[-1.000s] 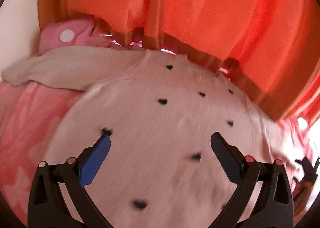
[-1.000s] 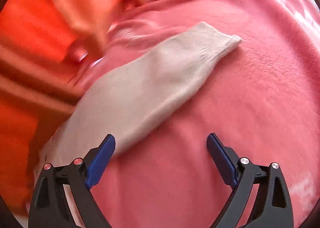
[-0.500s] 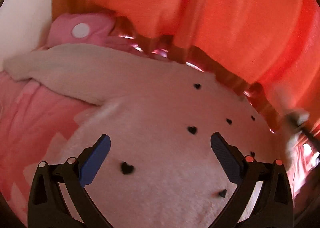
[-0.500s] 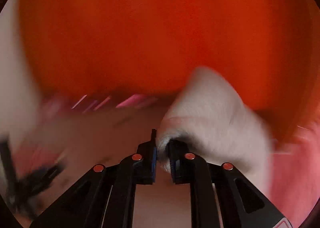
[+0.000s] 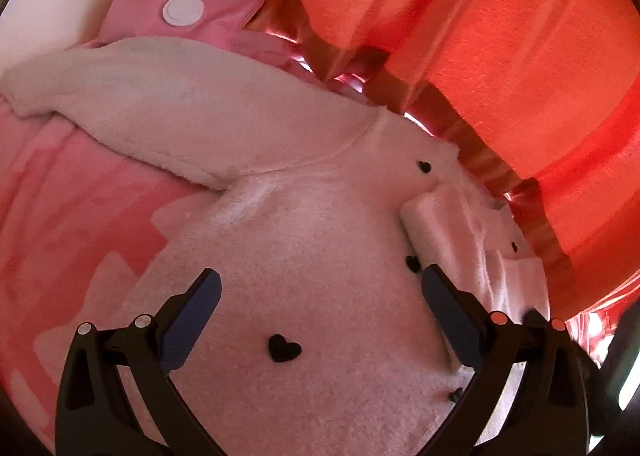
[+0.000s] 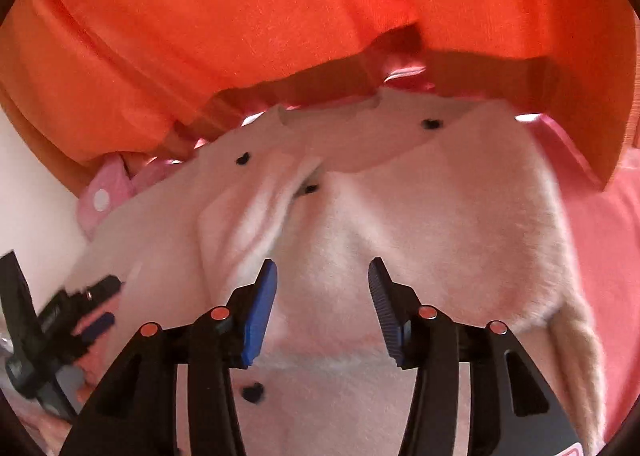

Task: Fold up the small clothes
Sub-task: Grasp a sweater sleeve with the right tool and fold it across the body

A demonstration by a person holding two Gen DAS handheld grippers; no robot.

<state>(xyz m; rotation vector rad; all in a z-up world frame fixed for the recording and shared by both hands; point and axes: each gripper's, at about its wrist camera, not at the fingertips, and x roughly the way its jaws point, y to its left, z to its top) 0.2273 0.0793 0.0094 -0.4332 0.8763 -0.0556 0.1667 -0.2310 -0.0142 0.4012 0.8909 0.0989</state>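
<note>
Moved: one sleeve (image 6: 256,223) of the sweater (image 5: 304,256) has been carried off the pink blanket (image 5: 60,223), where it was stretched out a second ago, and laid across the sweater's body; half a second ago it was pinched in the right gripper (image 6: 322,296).
Right gripper now: its jaws are opening, and nothing is seen between them (the fabric lies beneath, not pinched).
Left gripper (image 5: 320,316): its blue fingers (image 5: 200,312) are spread wide over the body, with nothing held, as in the earlier views; it has been brought lower and nearer the outstretched sleeve.
Meaning for the task: the first sleeve fold is judged done; the other sleeve (image 5: 132,111) is not yet folded and is probably next.
Sweater's place: it is spread on the blanket, its collar toward the far edge under the orange curtain (image 5: 460,15).
Sweater's look: fluffy and pale cream-pink, dotted with small black hearts (image 5: 283,348); the folded sleeve is bunched in a soft ridge, not flat.
Unfolded sleeve: it reaches out toward the blanket's left edge, just beside a pink pillow (image 5: 168,11) bearing a white dot.
</note>
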